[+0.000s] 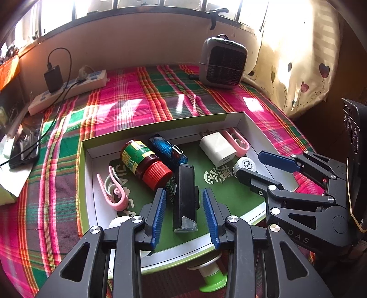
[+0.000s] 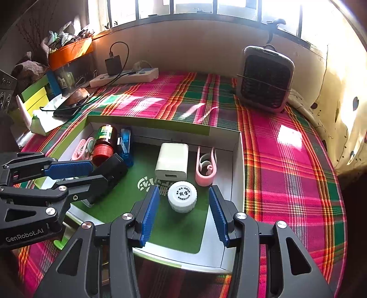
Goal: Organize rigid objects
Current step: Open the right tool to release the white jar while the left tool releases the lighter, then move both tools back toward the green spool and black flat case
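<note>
The box (image 1: 160, 128) near the desk's front edge holds the black case (image 1: 184, 197) and white cap (image 2: 182, 196); both tools, left (image 1: 184, 215) and right (image 2: 183, 213), stand open and could nudge them withdrawing.

Sunlit window (image 2: 195, 6) w/ dark bars above beige wall (image 1: 137, 45); plaid cloth (image 2: 286, 165) covers surface, sun patches on it; heart-print curtain (image 1: 305, 75) at right
</note>
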`<state>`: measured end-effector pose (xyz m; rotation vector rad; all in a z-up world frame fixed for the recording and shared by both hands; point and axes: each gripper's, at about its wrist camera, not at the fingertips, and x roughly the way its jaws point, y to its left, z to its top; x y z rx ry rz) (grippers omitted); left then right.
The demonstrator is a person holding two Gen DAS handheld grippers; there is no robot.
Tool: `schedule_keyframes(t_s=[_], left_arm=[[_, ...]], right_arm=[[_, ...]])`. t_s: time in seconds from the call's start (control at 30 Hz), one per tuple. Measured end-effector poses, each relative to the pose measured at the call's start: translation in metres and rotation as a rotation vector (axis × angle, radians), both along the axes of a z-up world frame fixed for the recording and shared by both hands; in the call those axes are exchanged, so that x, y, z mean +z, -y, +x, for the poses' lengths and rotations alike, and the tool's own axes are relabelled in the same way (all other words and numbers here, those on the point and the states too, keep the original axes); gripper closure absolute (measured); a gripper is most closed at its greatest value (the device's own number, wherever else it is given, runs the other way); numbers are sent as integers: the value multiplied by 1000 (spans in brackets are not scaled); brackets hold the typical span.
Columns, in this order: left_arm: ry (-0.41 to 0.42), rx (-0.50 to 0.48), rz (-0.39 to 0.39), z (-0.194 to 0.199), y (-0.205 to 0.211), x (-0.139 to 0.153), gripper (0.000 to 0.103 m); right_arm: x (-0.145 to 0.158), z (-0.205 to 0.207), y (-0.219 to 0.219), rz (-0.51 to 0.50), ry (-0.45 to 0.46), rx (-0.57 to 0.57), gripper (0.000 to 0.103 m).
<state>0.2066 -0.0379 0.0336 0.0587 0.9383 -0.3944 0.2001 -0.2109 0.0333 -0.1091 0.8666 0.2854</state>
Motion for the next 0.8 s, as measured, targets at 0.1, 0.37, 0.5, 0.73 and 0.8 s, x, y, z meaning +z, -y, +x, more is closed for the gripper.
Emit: schedule_keyframes(t_s=[0.1, 0.37, 0.5, 0.73, 0.8], left_arm=[[8, 1, -5, -4, -1, 4, 68], [40, 16, -28, -26, -7, 17, 65], [54, 50, -43, -39, -19, 22, 64], [65, 124, -88, -62, -44, 26, 59], [67, 136, -85, -69, -48, 24, 59]], right_arm=[[4, -5, 1, 7, 11, -5, 57], [17, -24, 5, 23, 42, -17, 57], [27, -41, 8, 26, 63, -35, 56], [27, -69, 3, 30, 41, -45, 50], [24, -75, -1, 29, 26, -41, 50]])
